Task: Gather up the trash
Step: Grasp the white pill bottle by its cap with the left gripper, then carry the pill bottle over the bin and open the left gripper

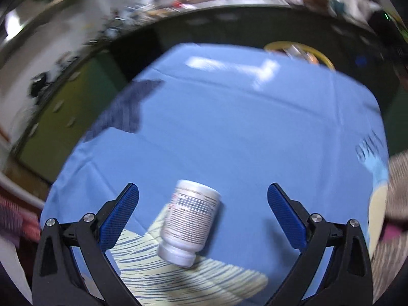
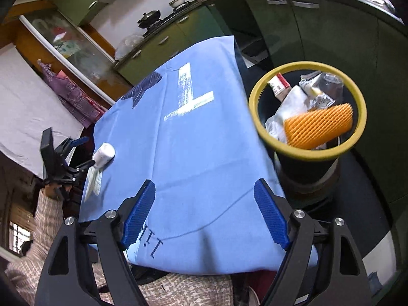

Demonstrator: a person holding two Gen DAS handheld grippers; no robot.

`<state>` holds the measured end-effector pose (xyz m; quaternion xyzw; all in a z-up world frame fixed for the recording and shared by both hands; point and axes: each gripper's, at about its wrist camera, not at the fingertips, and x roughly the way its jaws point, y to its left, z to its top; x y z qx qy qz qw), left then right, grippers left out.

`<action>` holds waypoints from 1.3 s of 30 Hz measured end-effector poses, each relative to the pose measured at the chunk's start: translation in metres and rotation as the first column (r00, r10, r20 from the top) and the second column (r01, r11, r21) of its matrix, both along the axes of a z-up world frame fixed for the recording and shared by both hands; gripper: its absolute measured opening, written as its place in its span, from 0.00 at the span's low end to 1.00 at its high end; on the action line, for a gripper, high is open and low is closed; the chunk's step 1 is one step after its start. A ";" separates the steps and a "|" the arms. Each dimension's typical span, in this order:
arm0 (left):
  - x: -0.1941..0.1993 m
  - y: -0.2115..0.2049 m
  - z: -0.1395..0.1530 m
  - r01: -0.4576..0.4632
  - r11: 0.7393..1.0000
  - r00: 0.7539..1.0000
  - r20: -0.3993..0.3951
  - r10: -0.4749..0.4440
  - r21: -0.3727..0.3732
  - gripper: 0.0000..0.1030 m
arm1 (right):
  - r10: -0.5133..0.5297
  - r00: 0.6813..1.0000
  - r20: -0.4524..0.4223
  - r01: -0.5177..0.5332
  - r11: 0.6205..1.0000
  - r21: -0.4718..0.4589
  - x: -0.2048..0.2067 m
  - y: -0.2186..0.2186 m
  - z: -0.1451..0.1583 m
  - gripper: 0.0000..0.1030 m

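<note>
A white pill bottle [image 1: 190,220] lies on its side on the blue tablecloth [image 1: 229,132], cap toward me, between the fingers of my open left gripper [image 1: 202,196] without touching them. In the right wrist view the bottle [image 2: 103,154] lies at the table's left edge with the left gripper [image 2: 65,159] beside it. My right gripper [image 2: 204,195] is open and empty above the near end of the tablecloth [image 2: 191,140]. A black bin with a yellow rim [image 2: 255,97] stands off the table's right side, holding an orange foam net [image 2: 318,125], crumpled paper and wrappers.
The bin's yellow rim [image 1: 323,57] shows blurred beyond the table's far edge in the left wrist view. Green kitchen cabinets [image 2: 318,25] and a counter with pots [image 2: 150,16] stand behind. A glass cupboard [image 2: 71,48] is at the left.
</note>
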<state>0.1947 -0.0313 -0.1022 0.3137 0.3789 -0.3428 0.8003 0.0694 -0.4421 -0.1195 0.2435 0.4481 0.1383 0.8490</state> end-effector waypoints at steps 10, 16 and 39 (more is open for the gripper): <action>0.039 -0.001 -0.032 0.060 0.992 0.971 -0.235 -0.033 0.111 0.68 | -0.008 1.000 0.001 0.008 0.998 0.069 -0.011 -0.008 -0.010 0.79; 0.044 -0.001 -0.046 0.070 0.989 0.958 -0.284 -0.029 0.134 0.58 | -0.010 1.000 -0.005 0.010 0.996 0.085 -0.009 -0.007 -0.012 0.79; -0.005 -0.085 0.039 0.146 0.977 0.962 -0.206 -0.177 -0.156 0.44 | -0.038 0.998 0.059 0.030 0.992 0.123 -0.028 -0.024 -0.005 0.79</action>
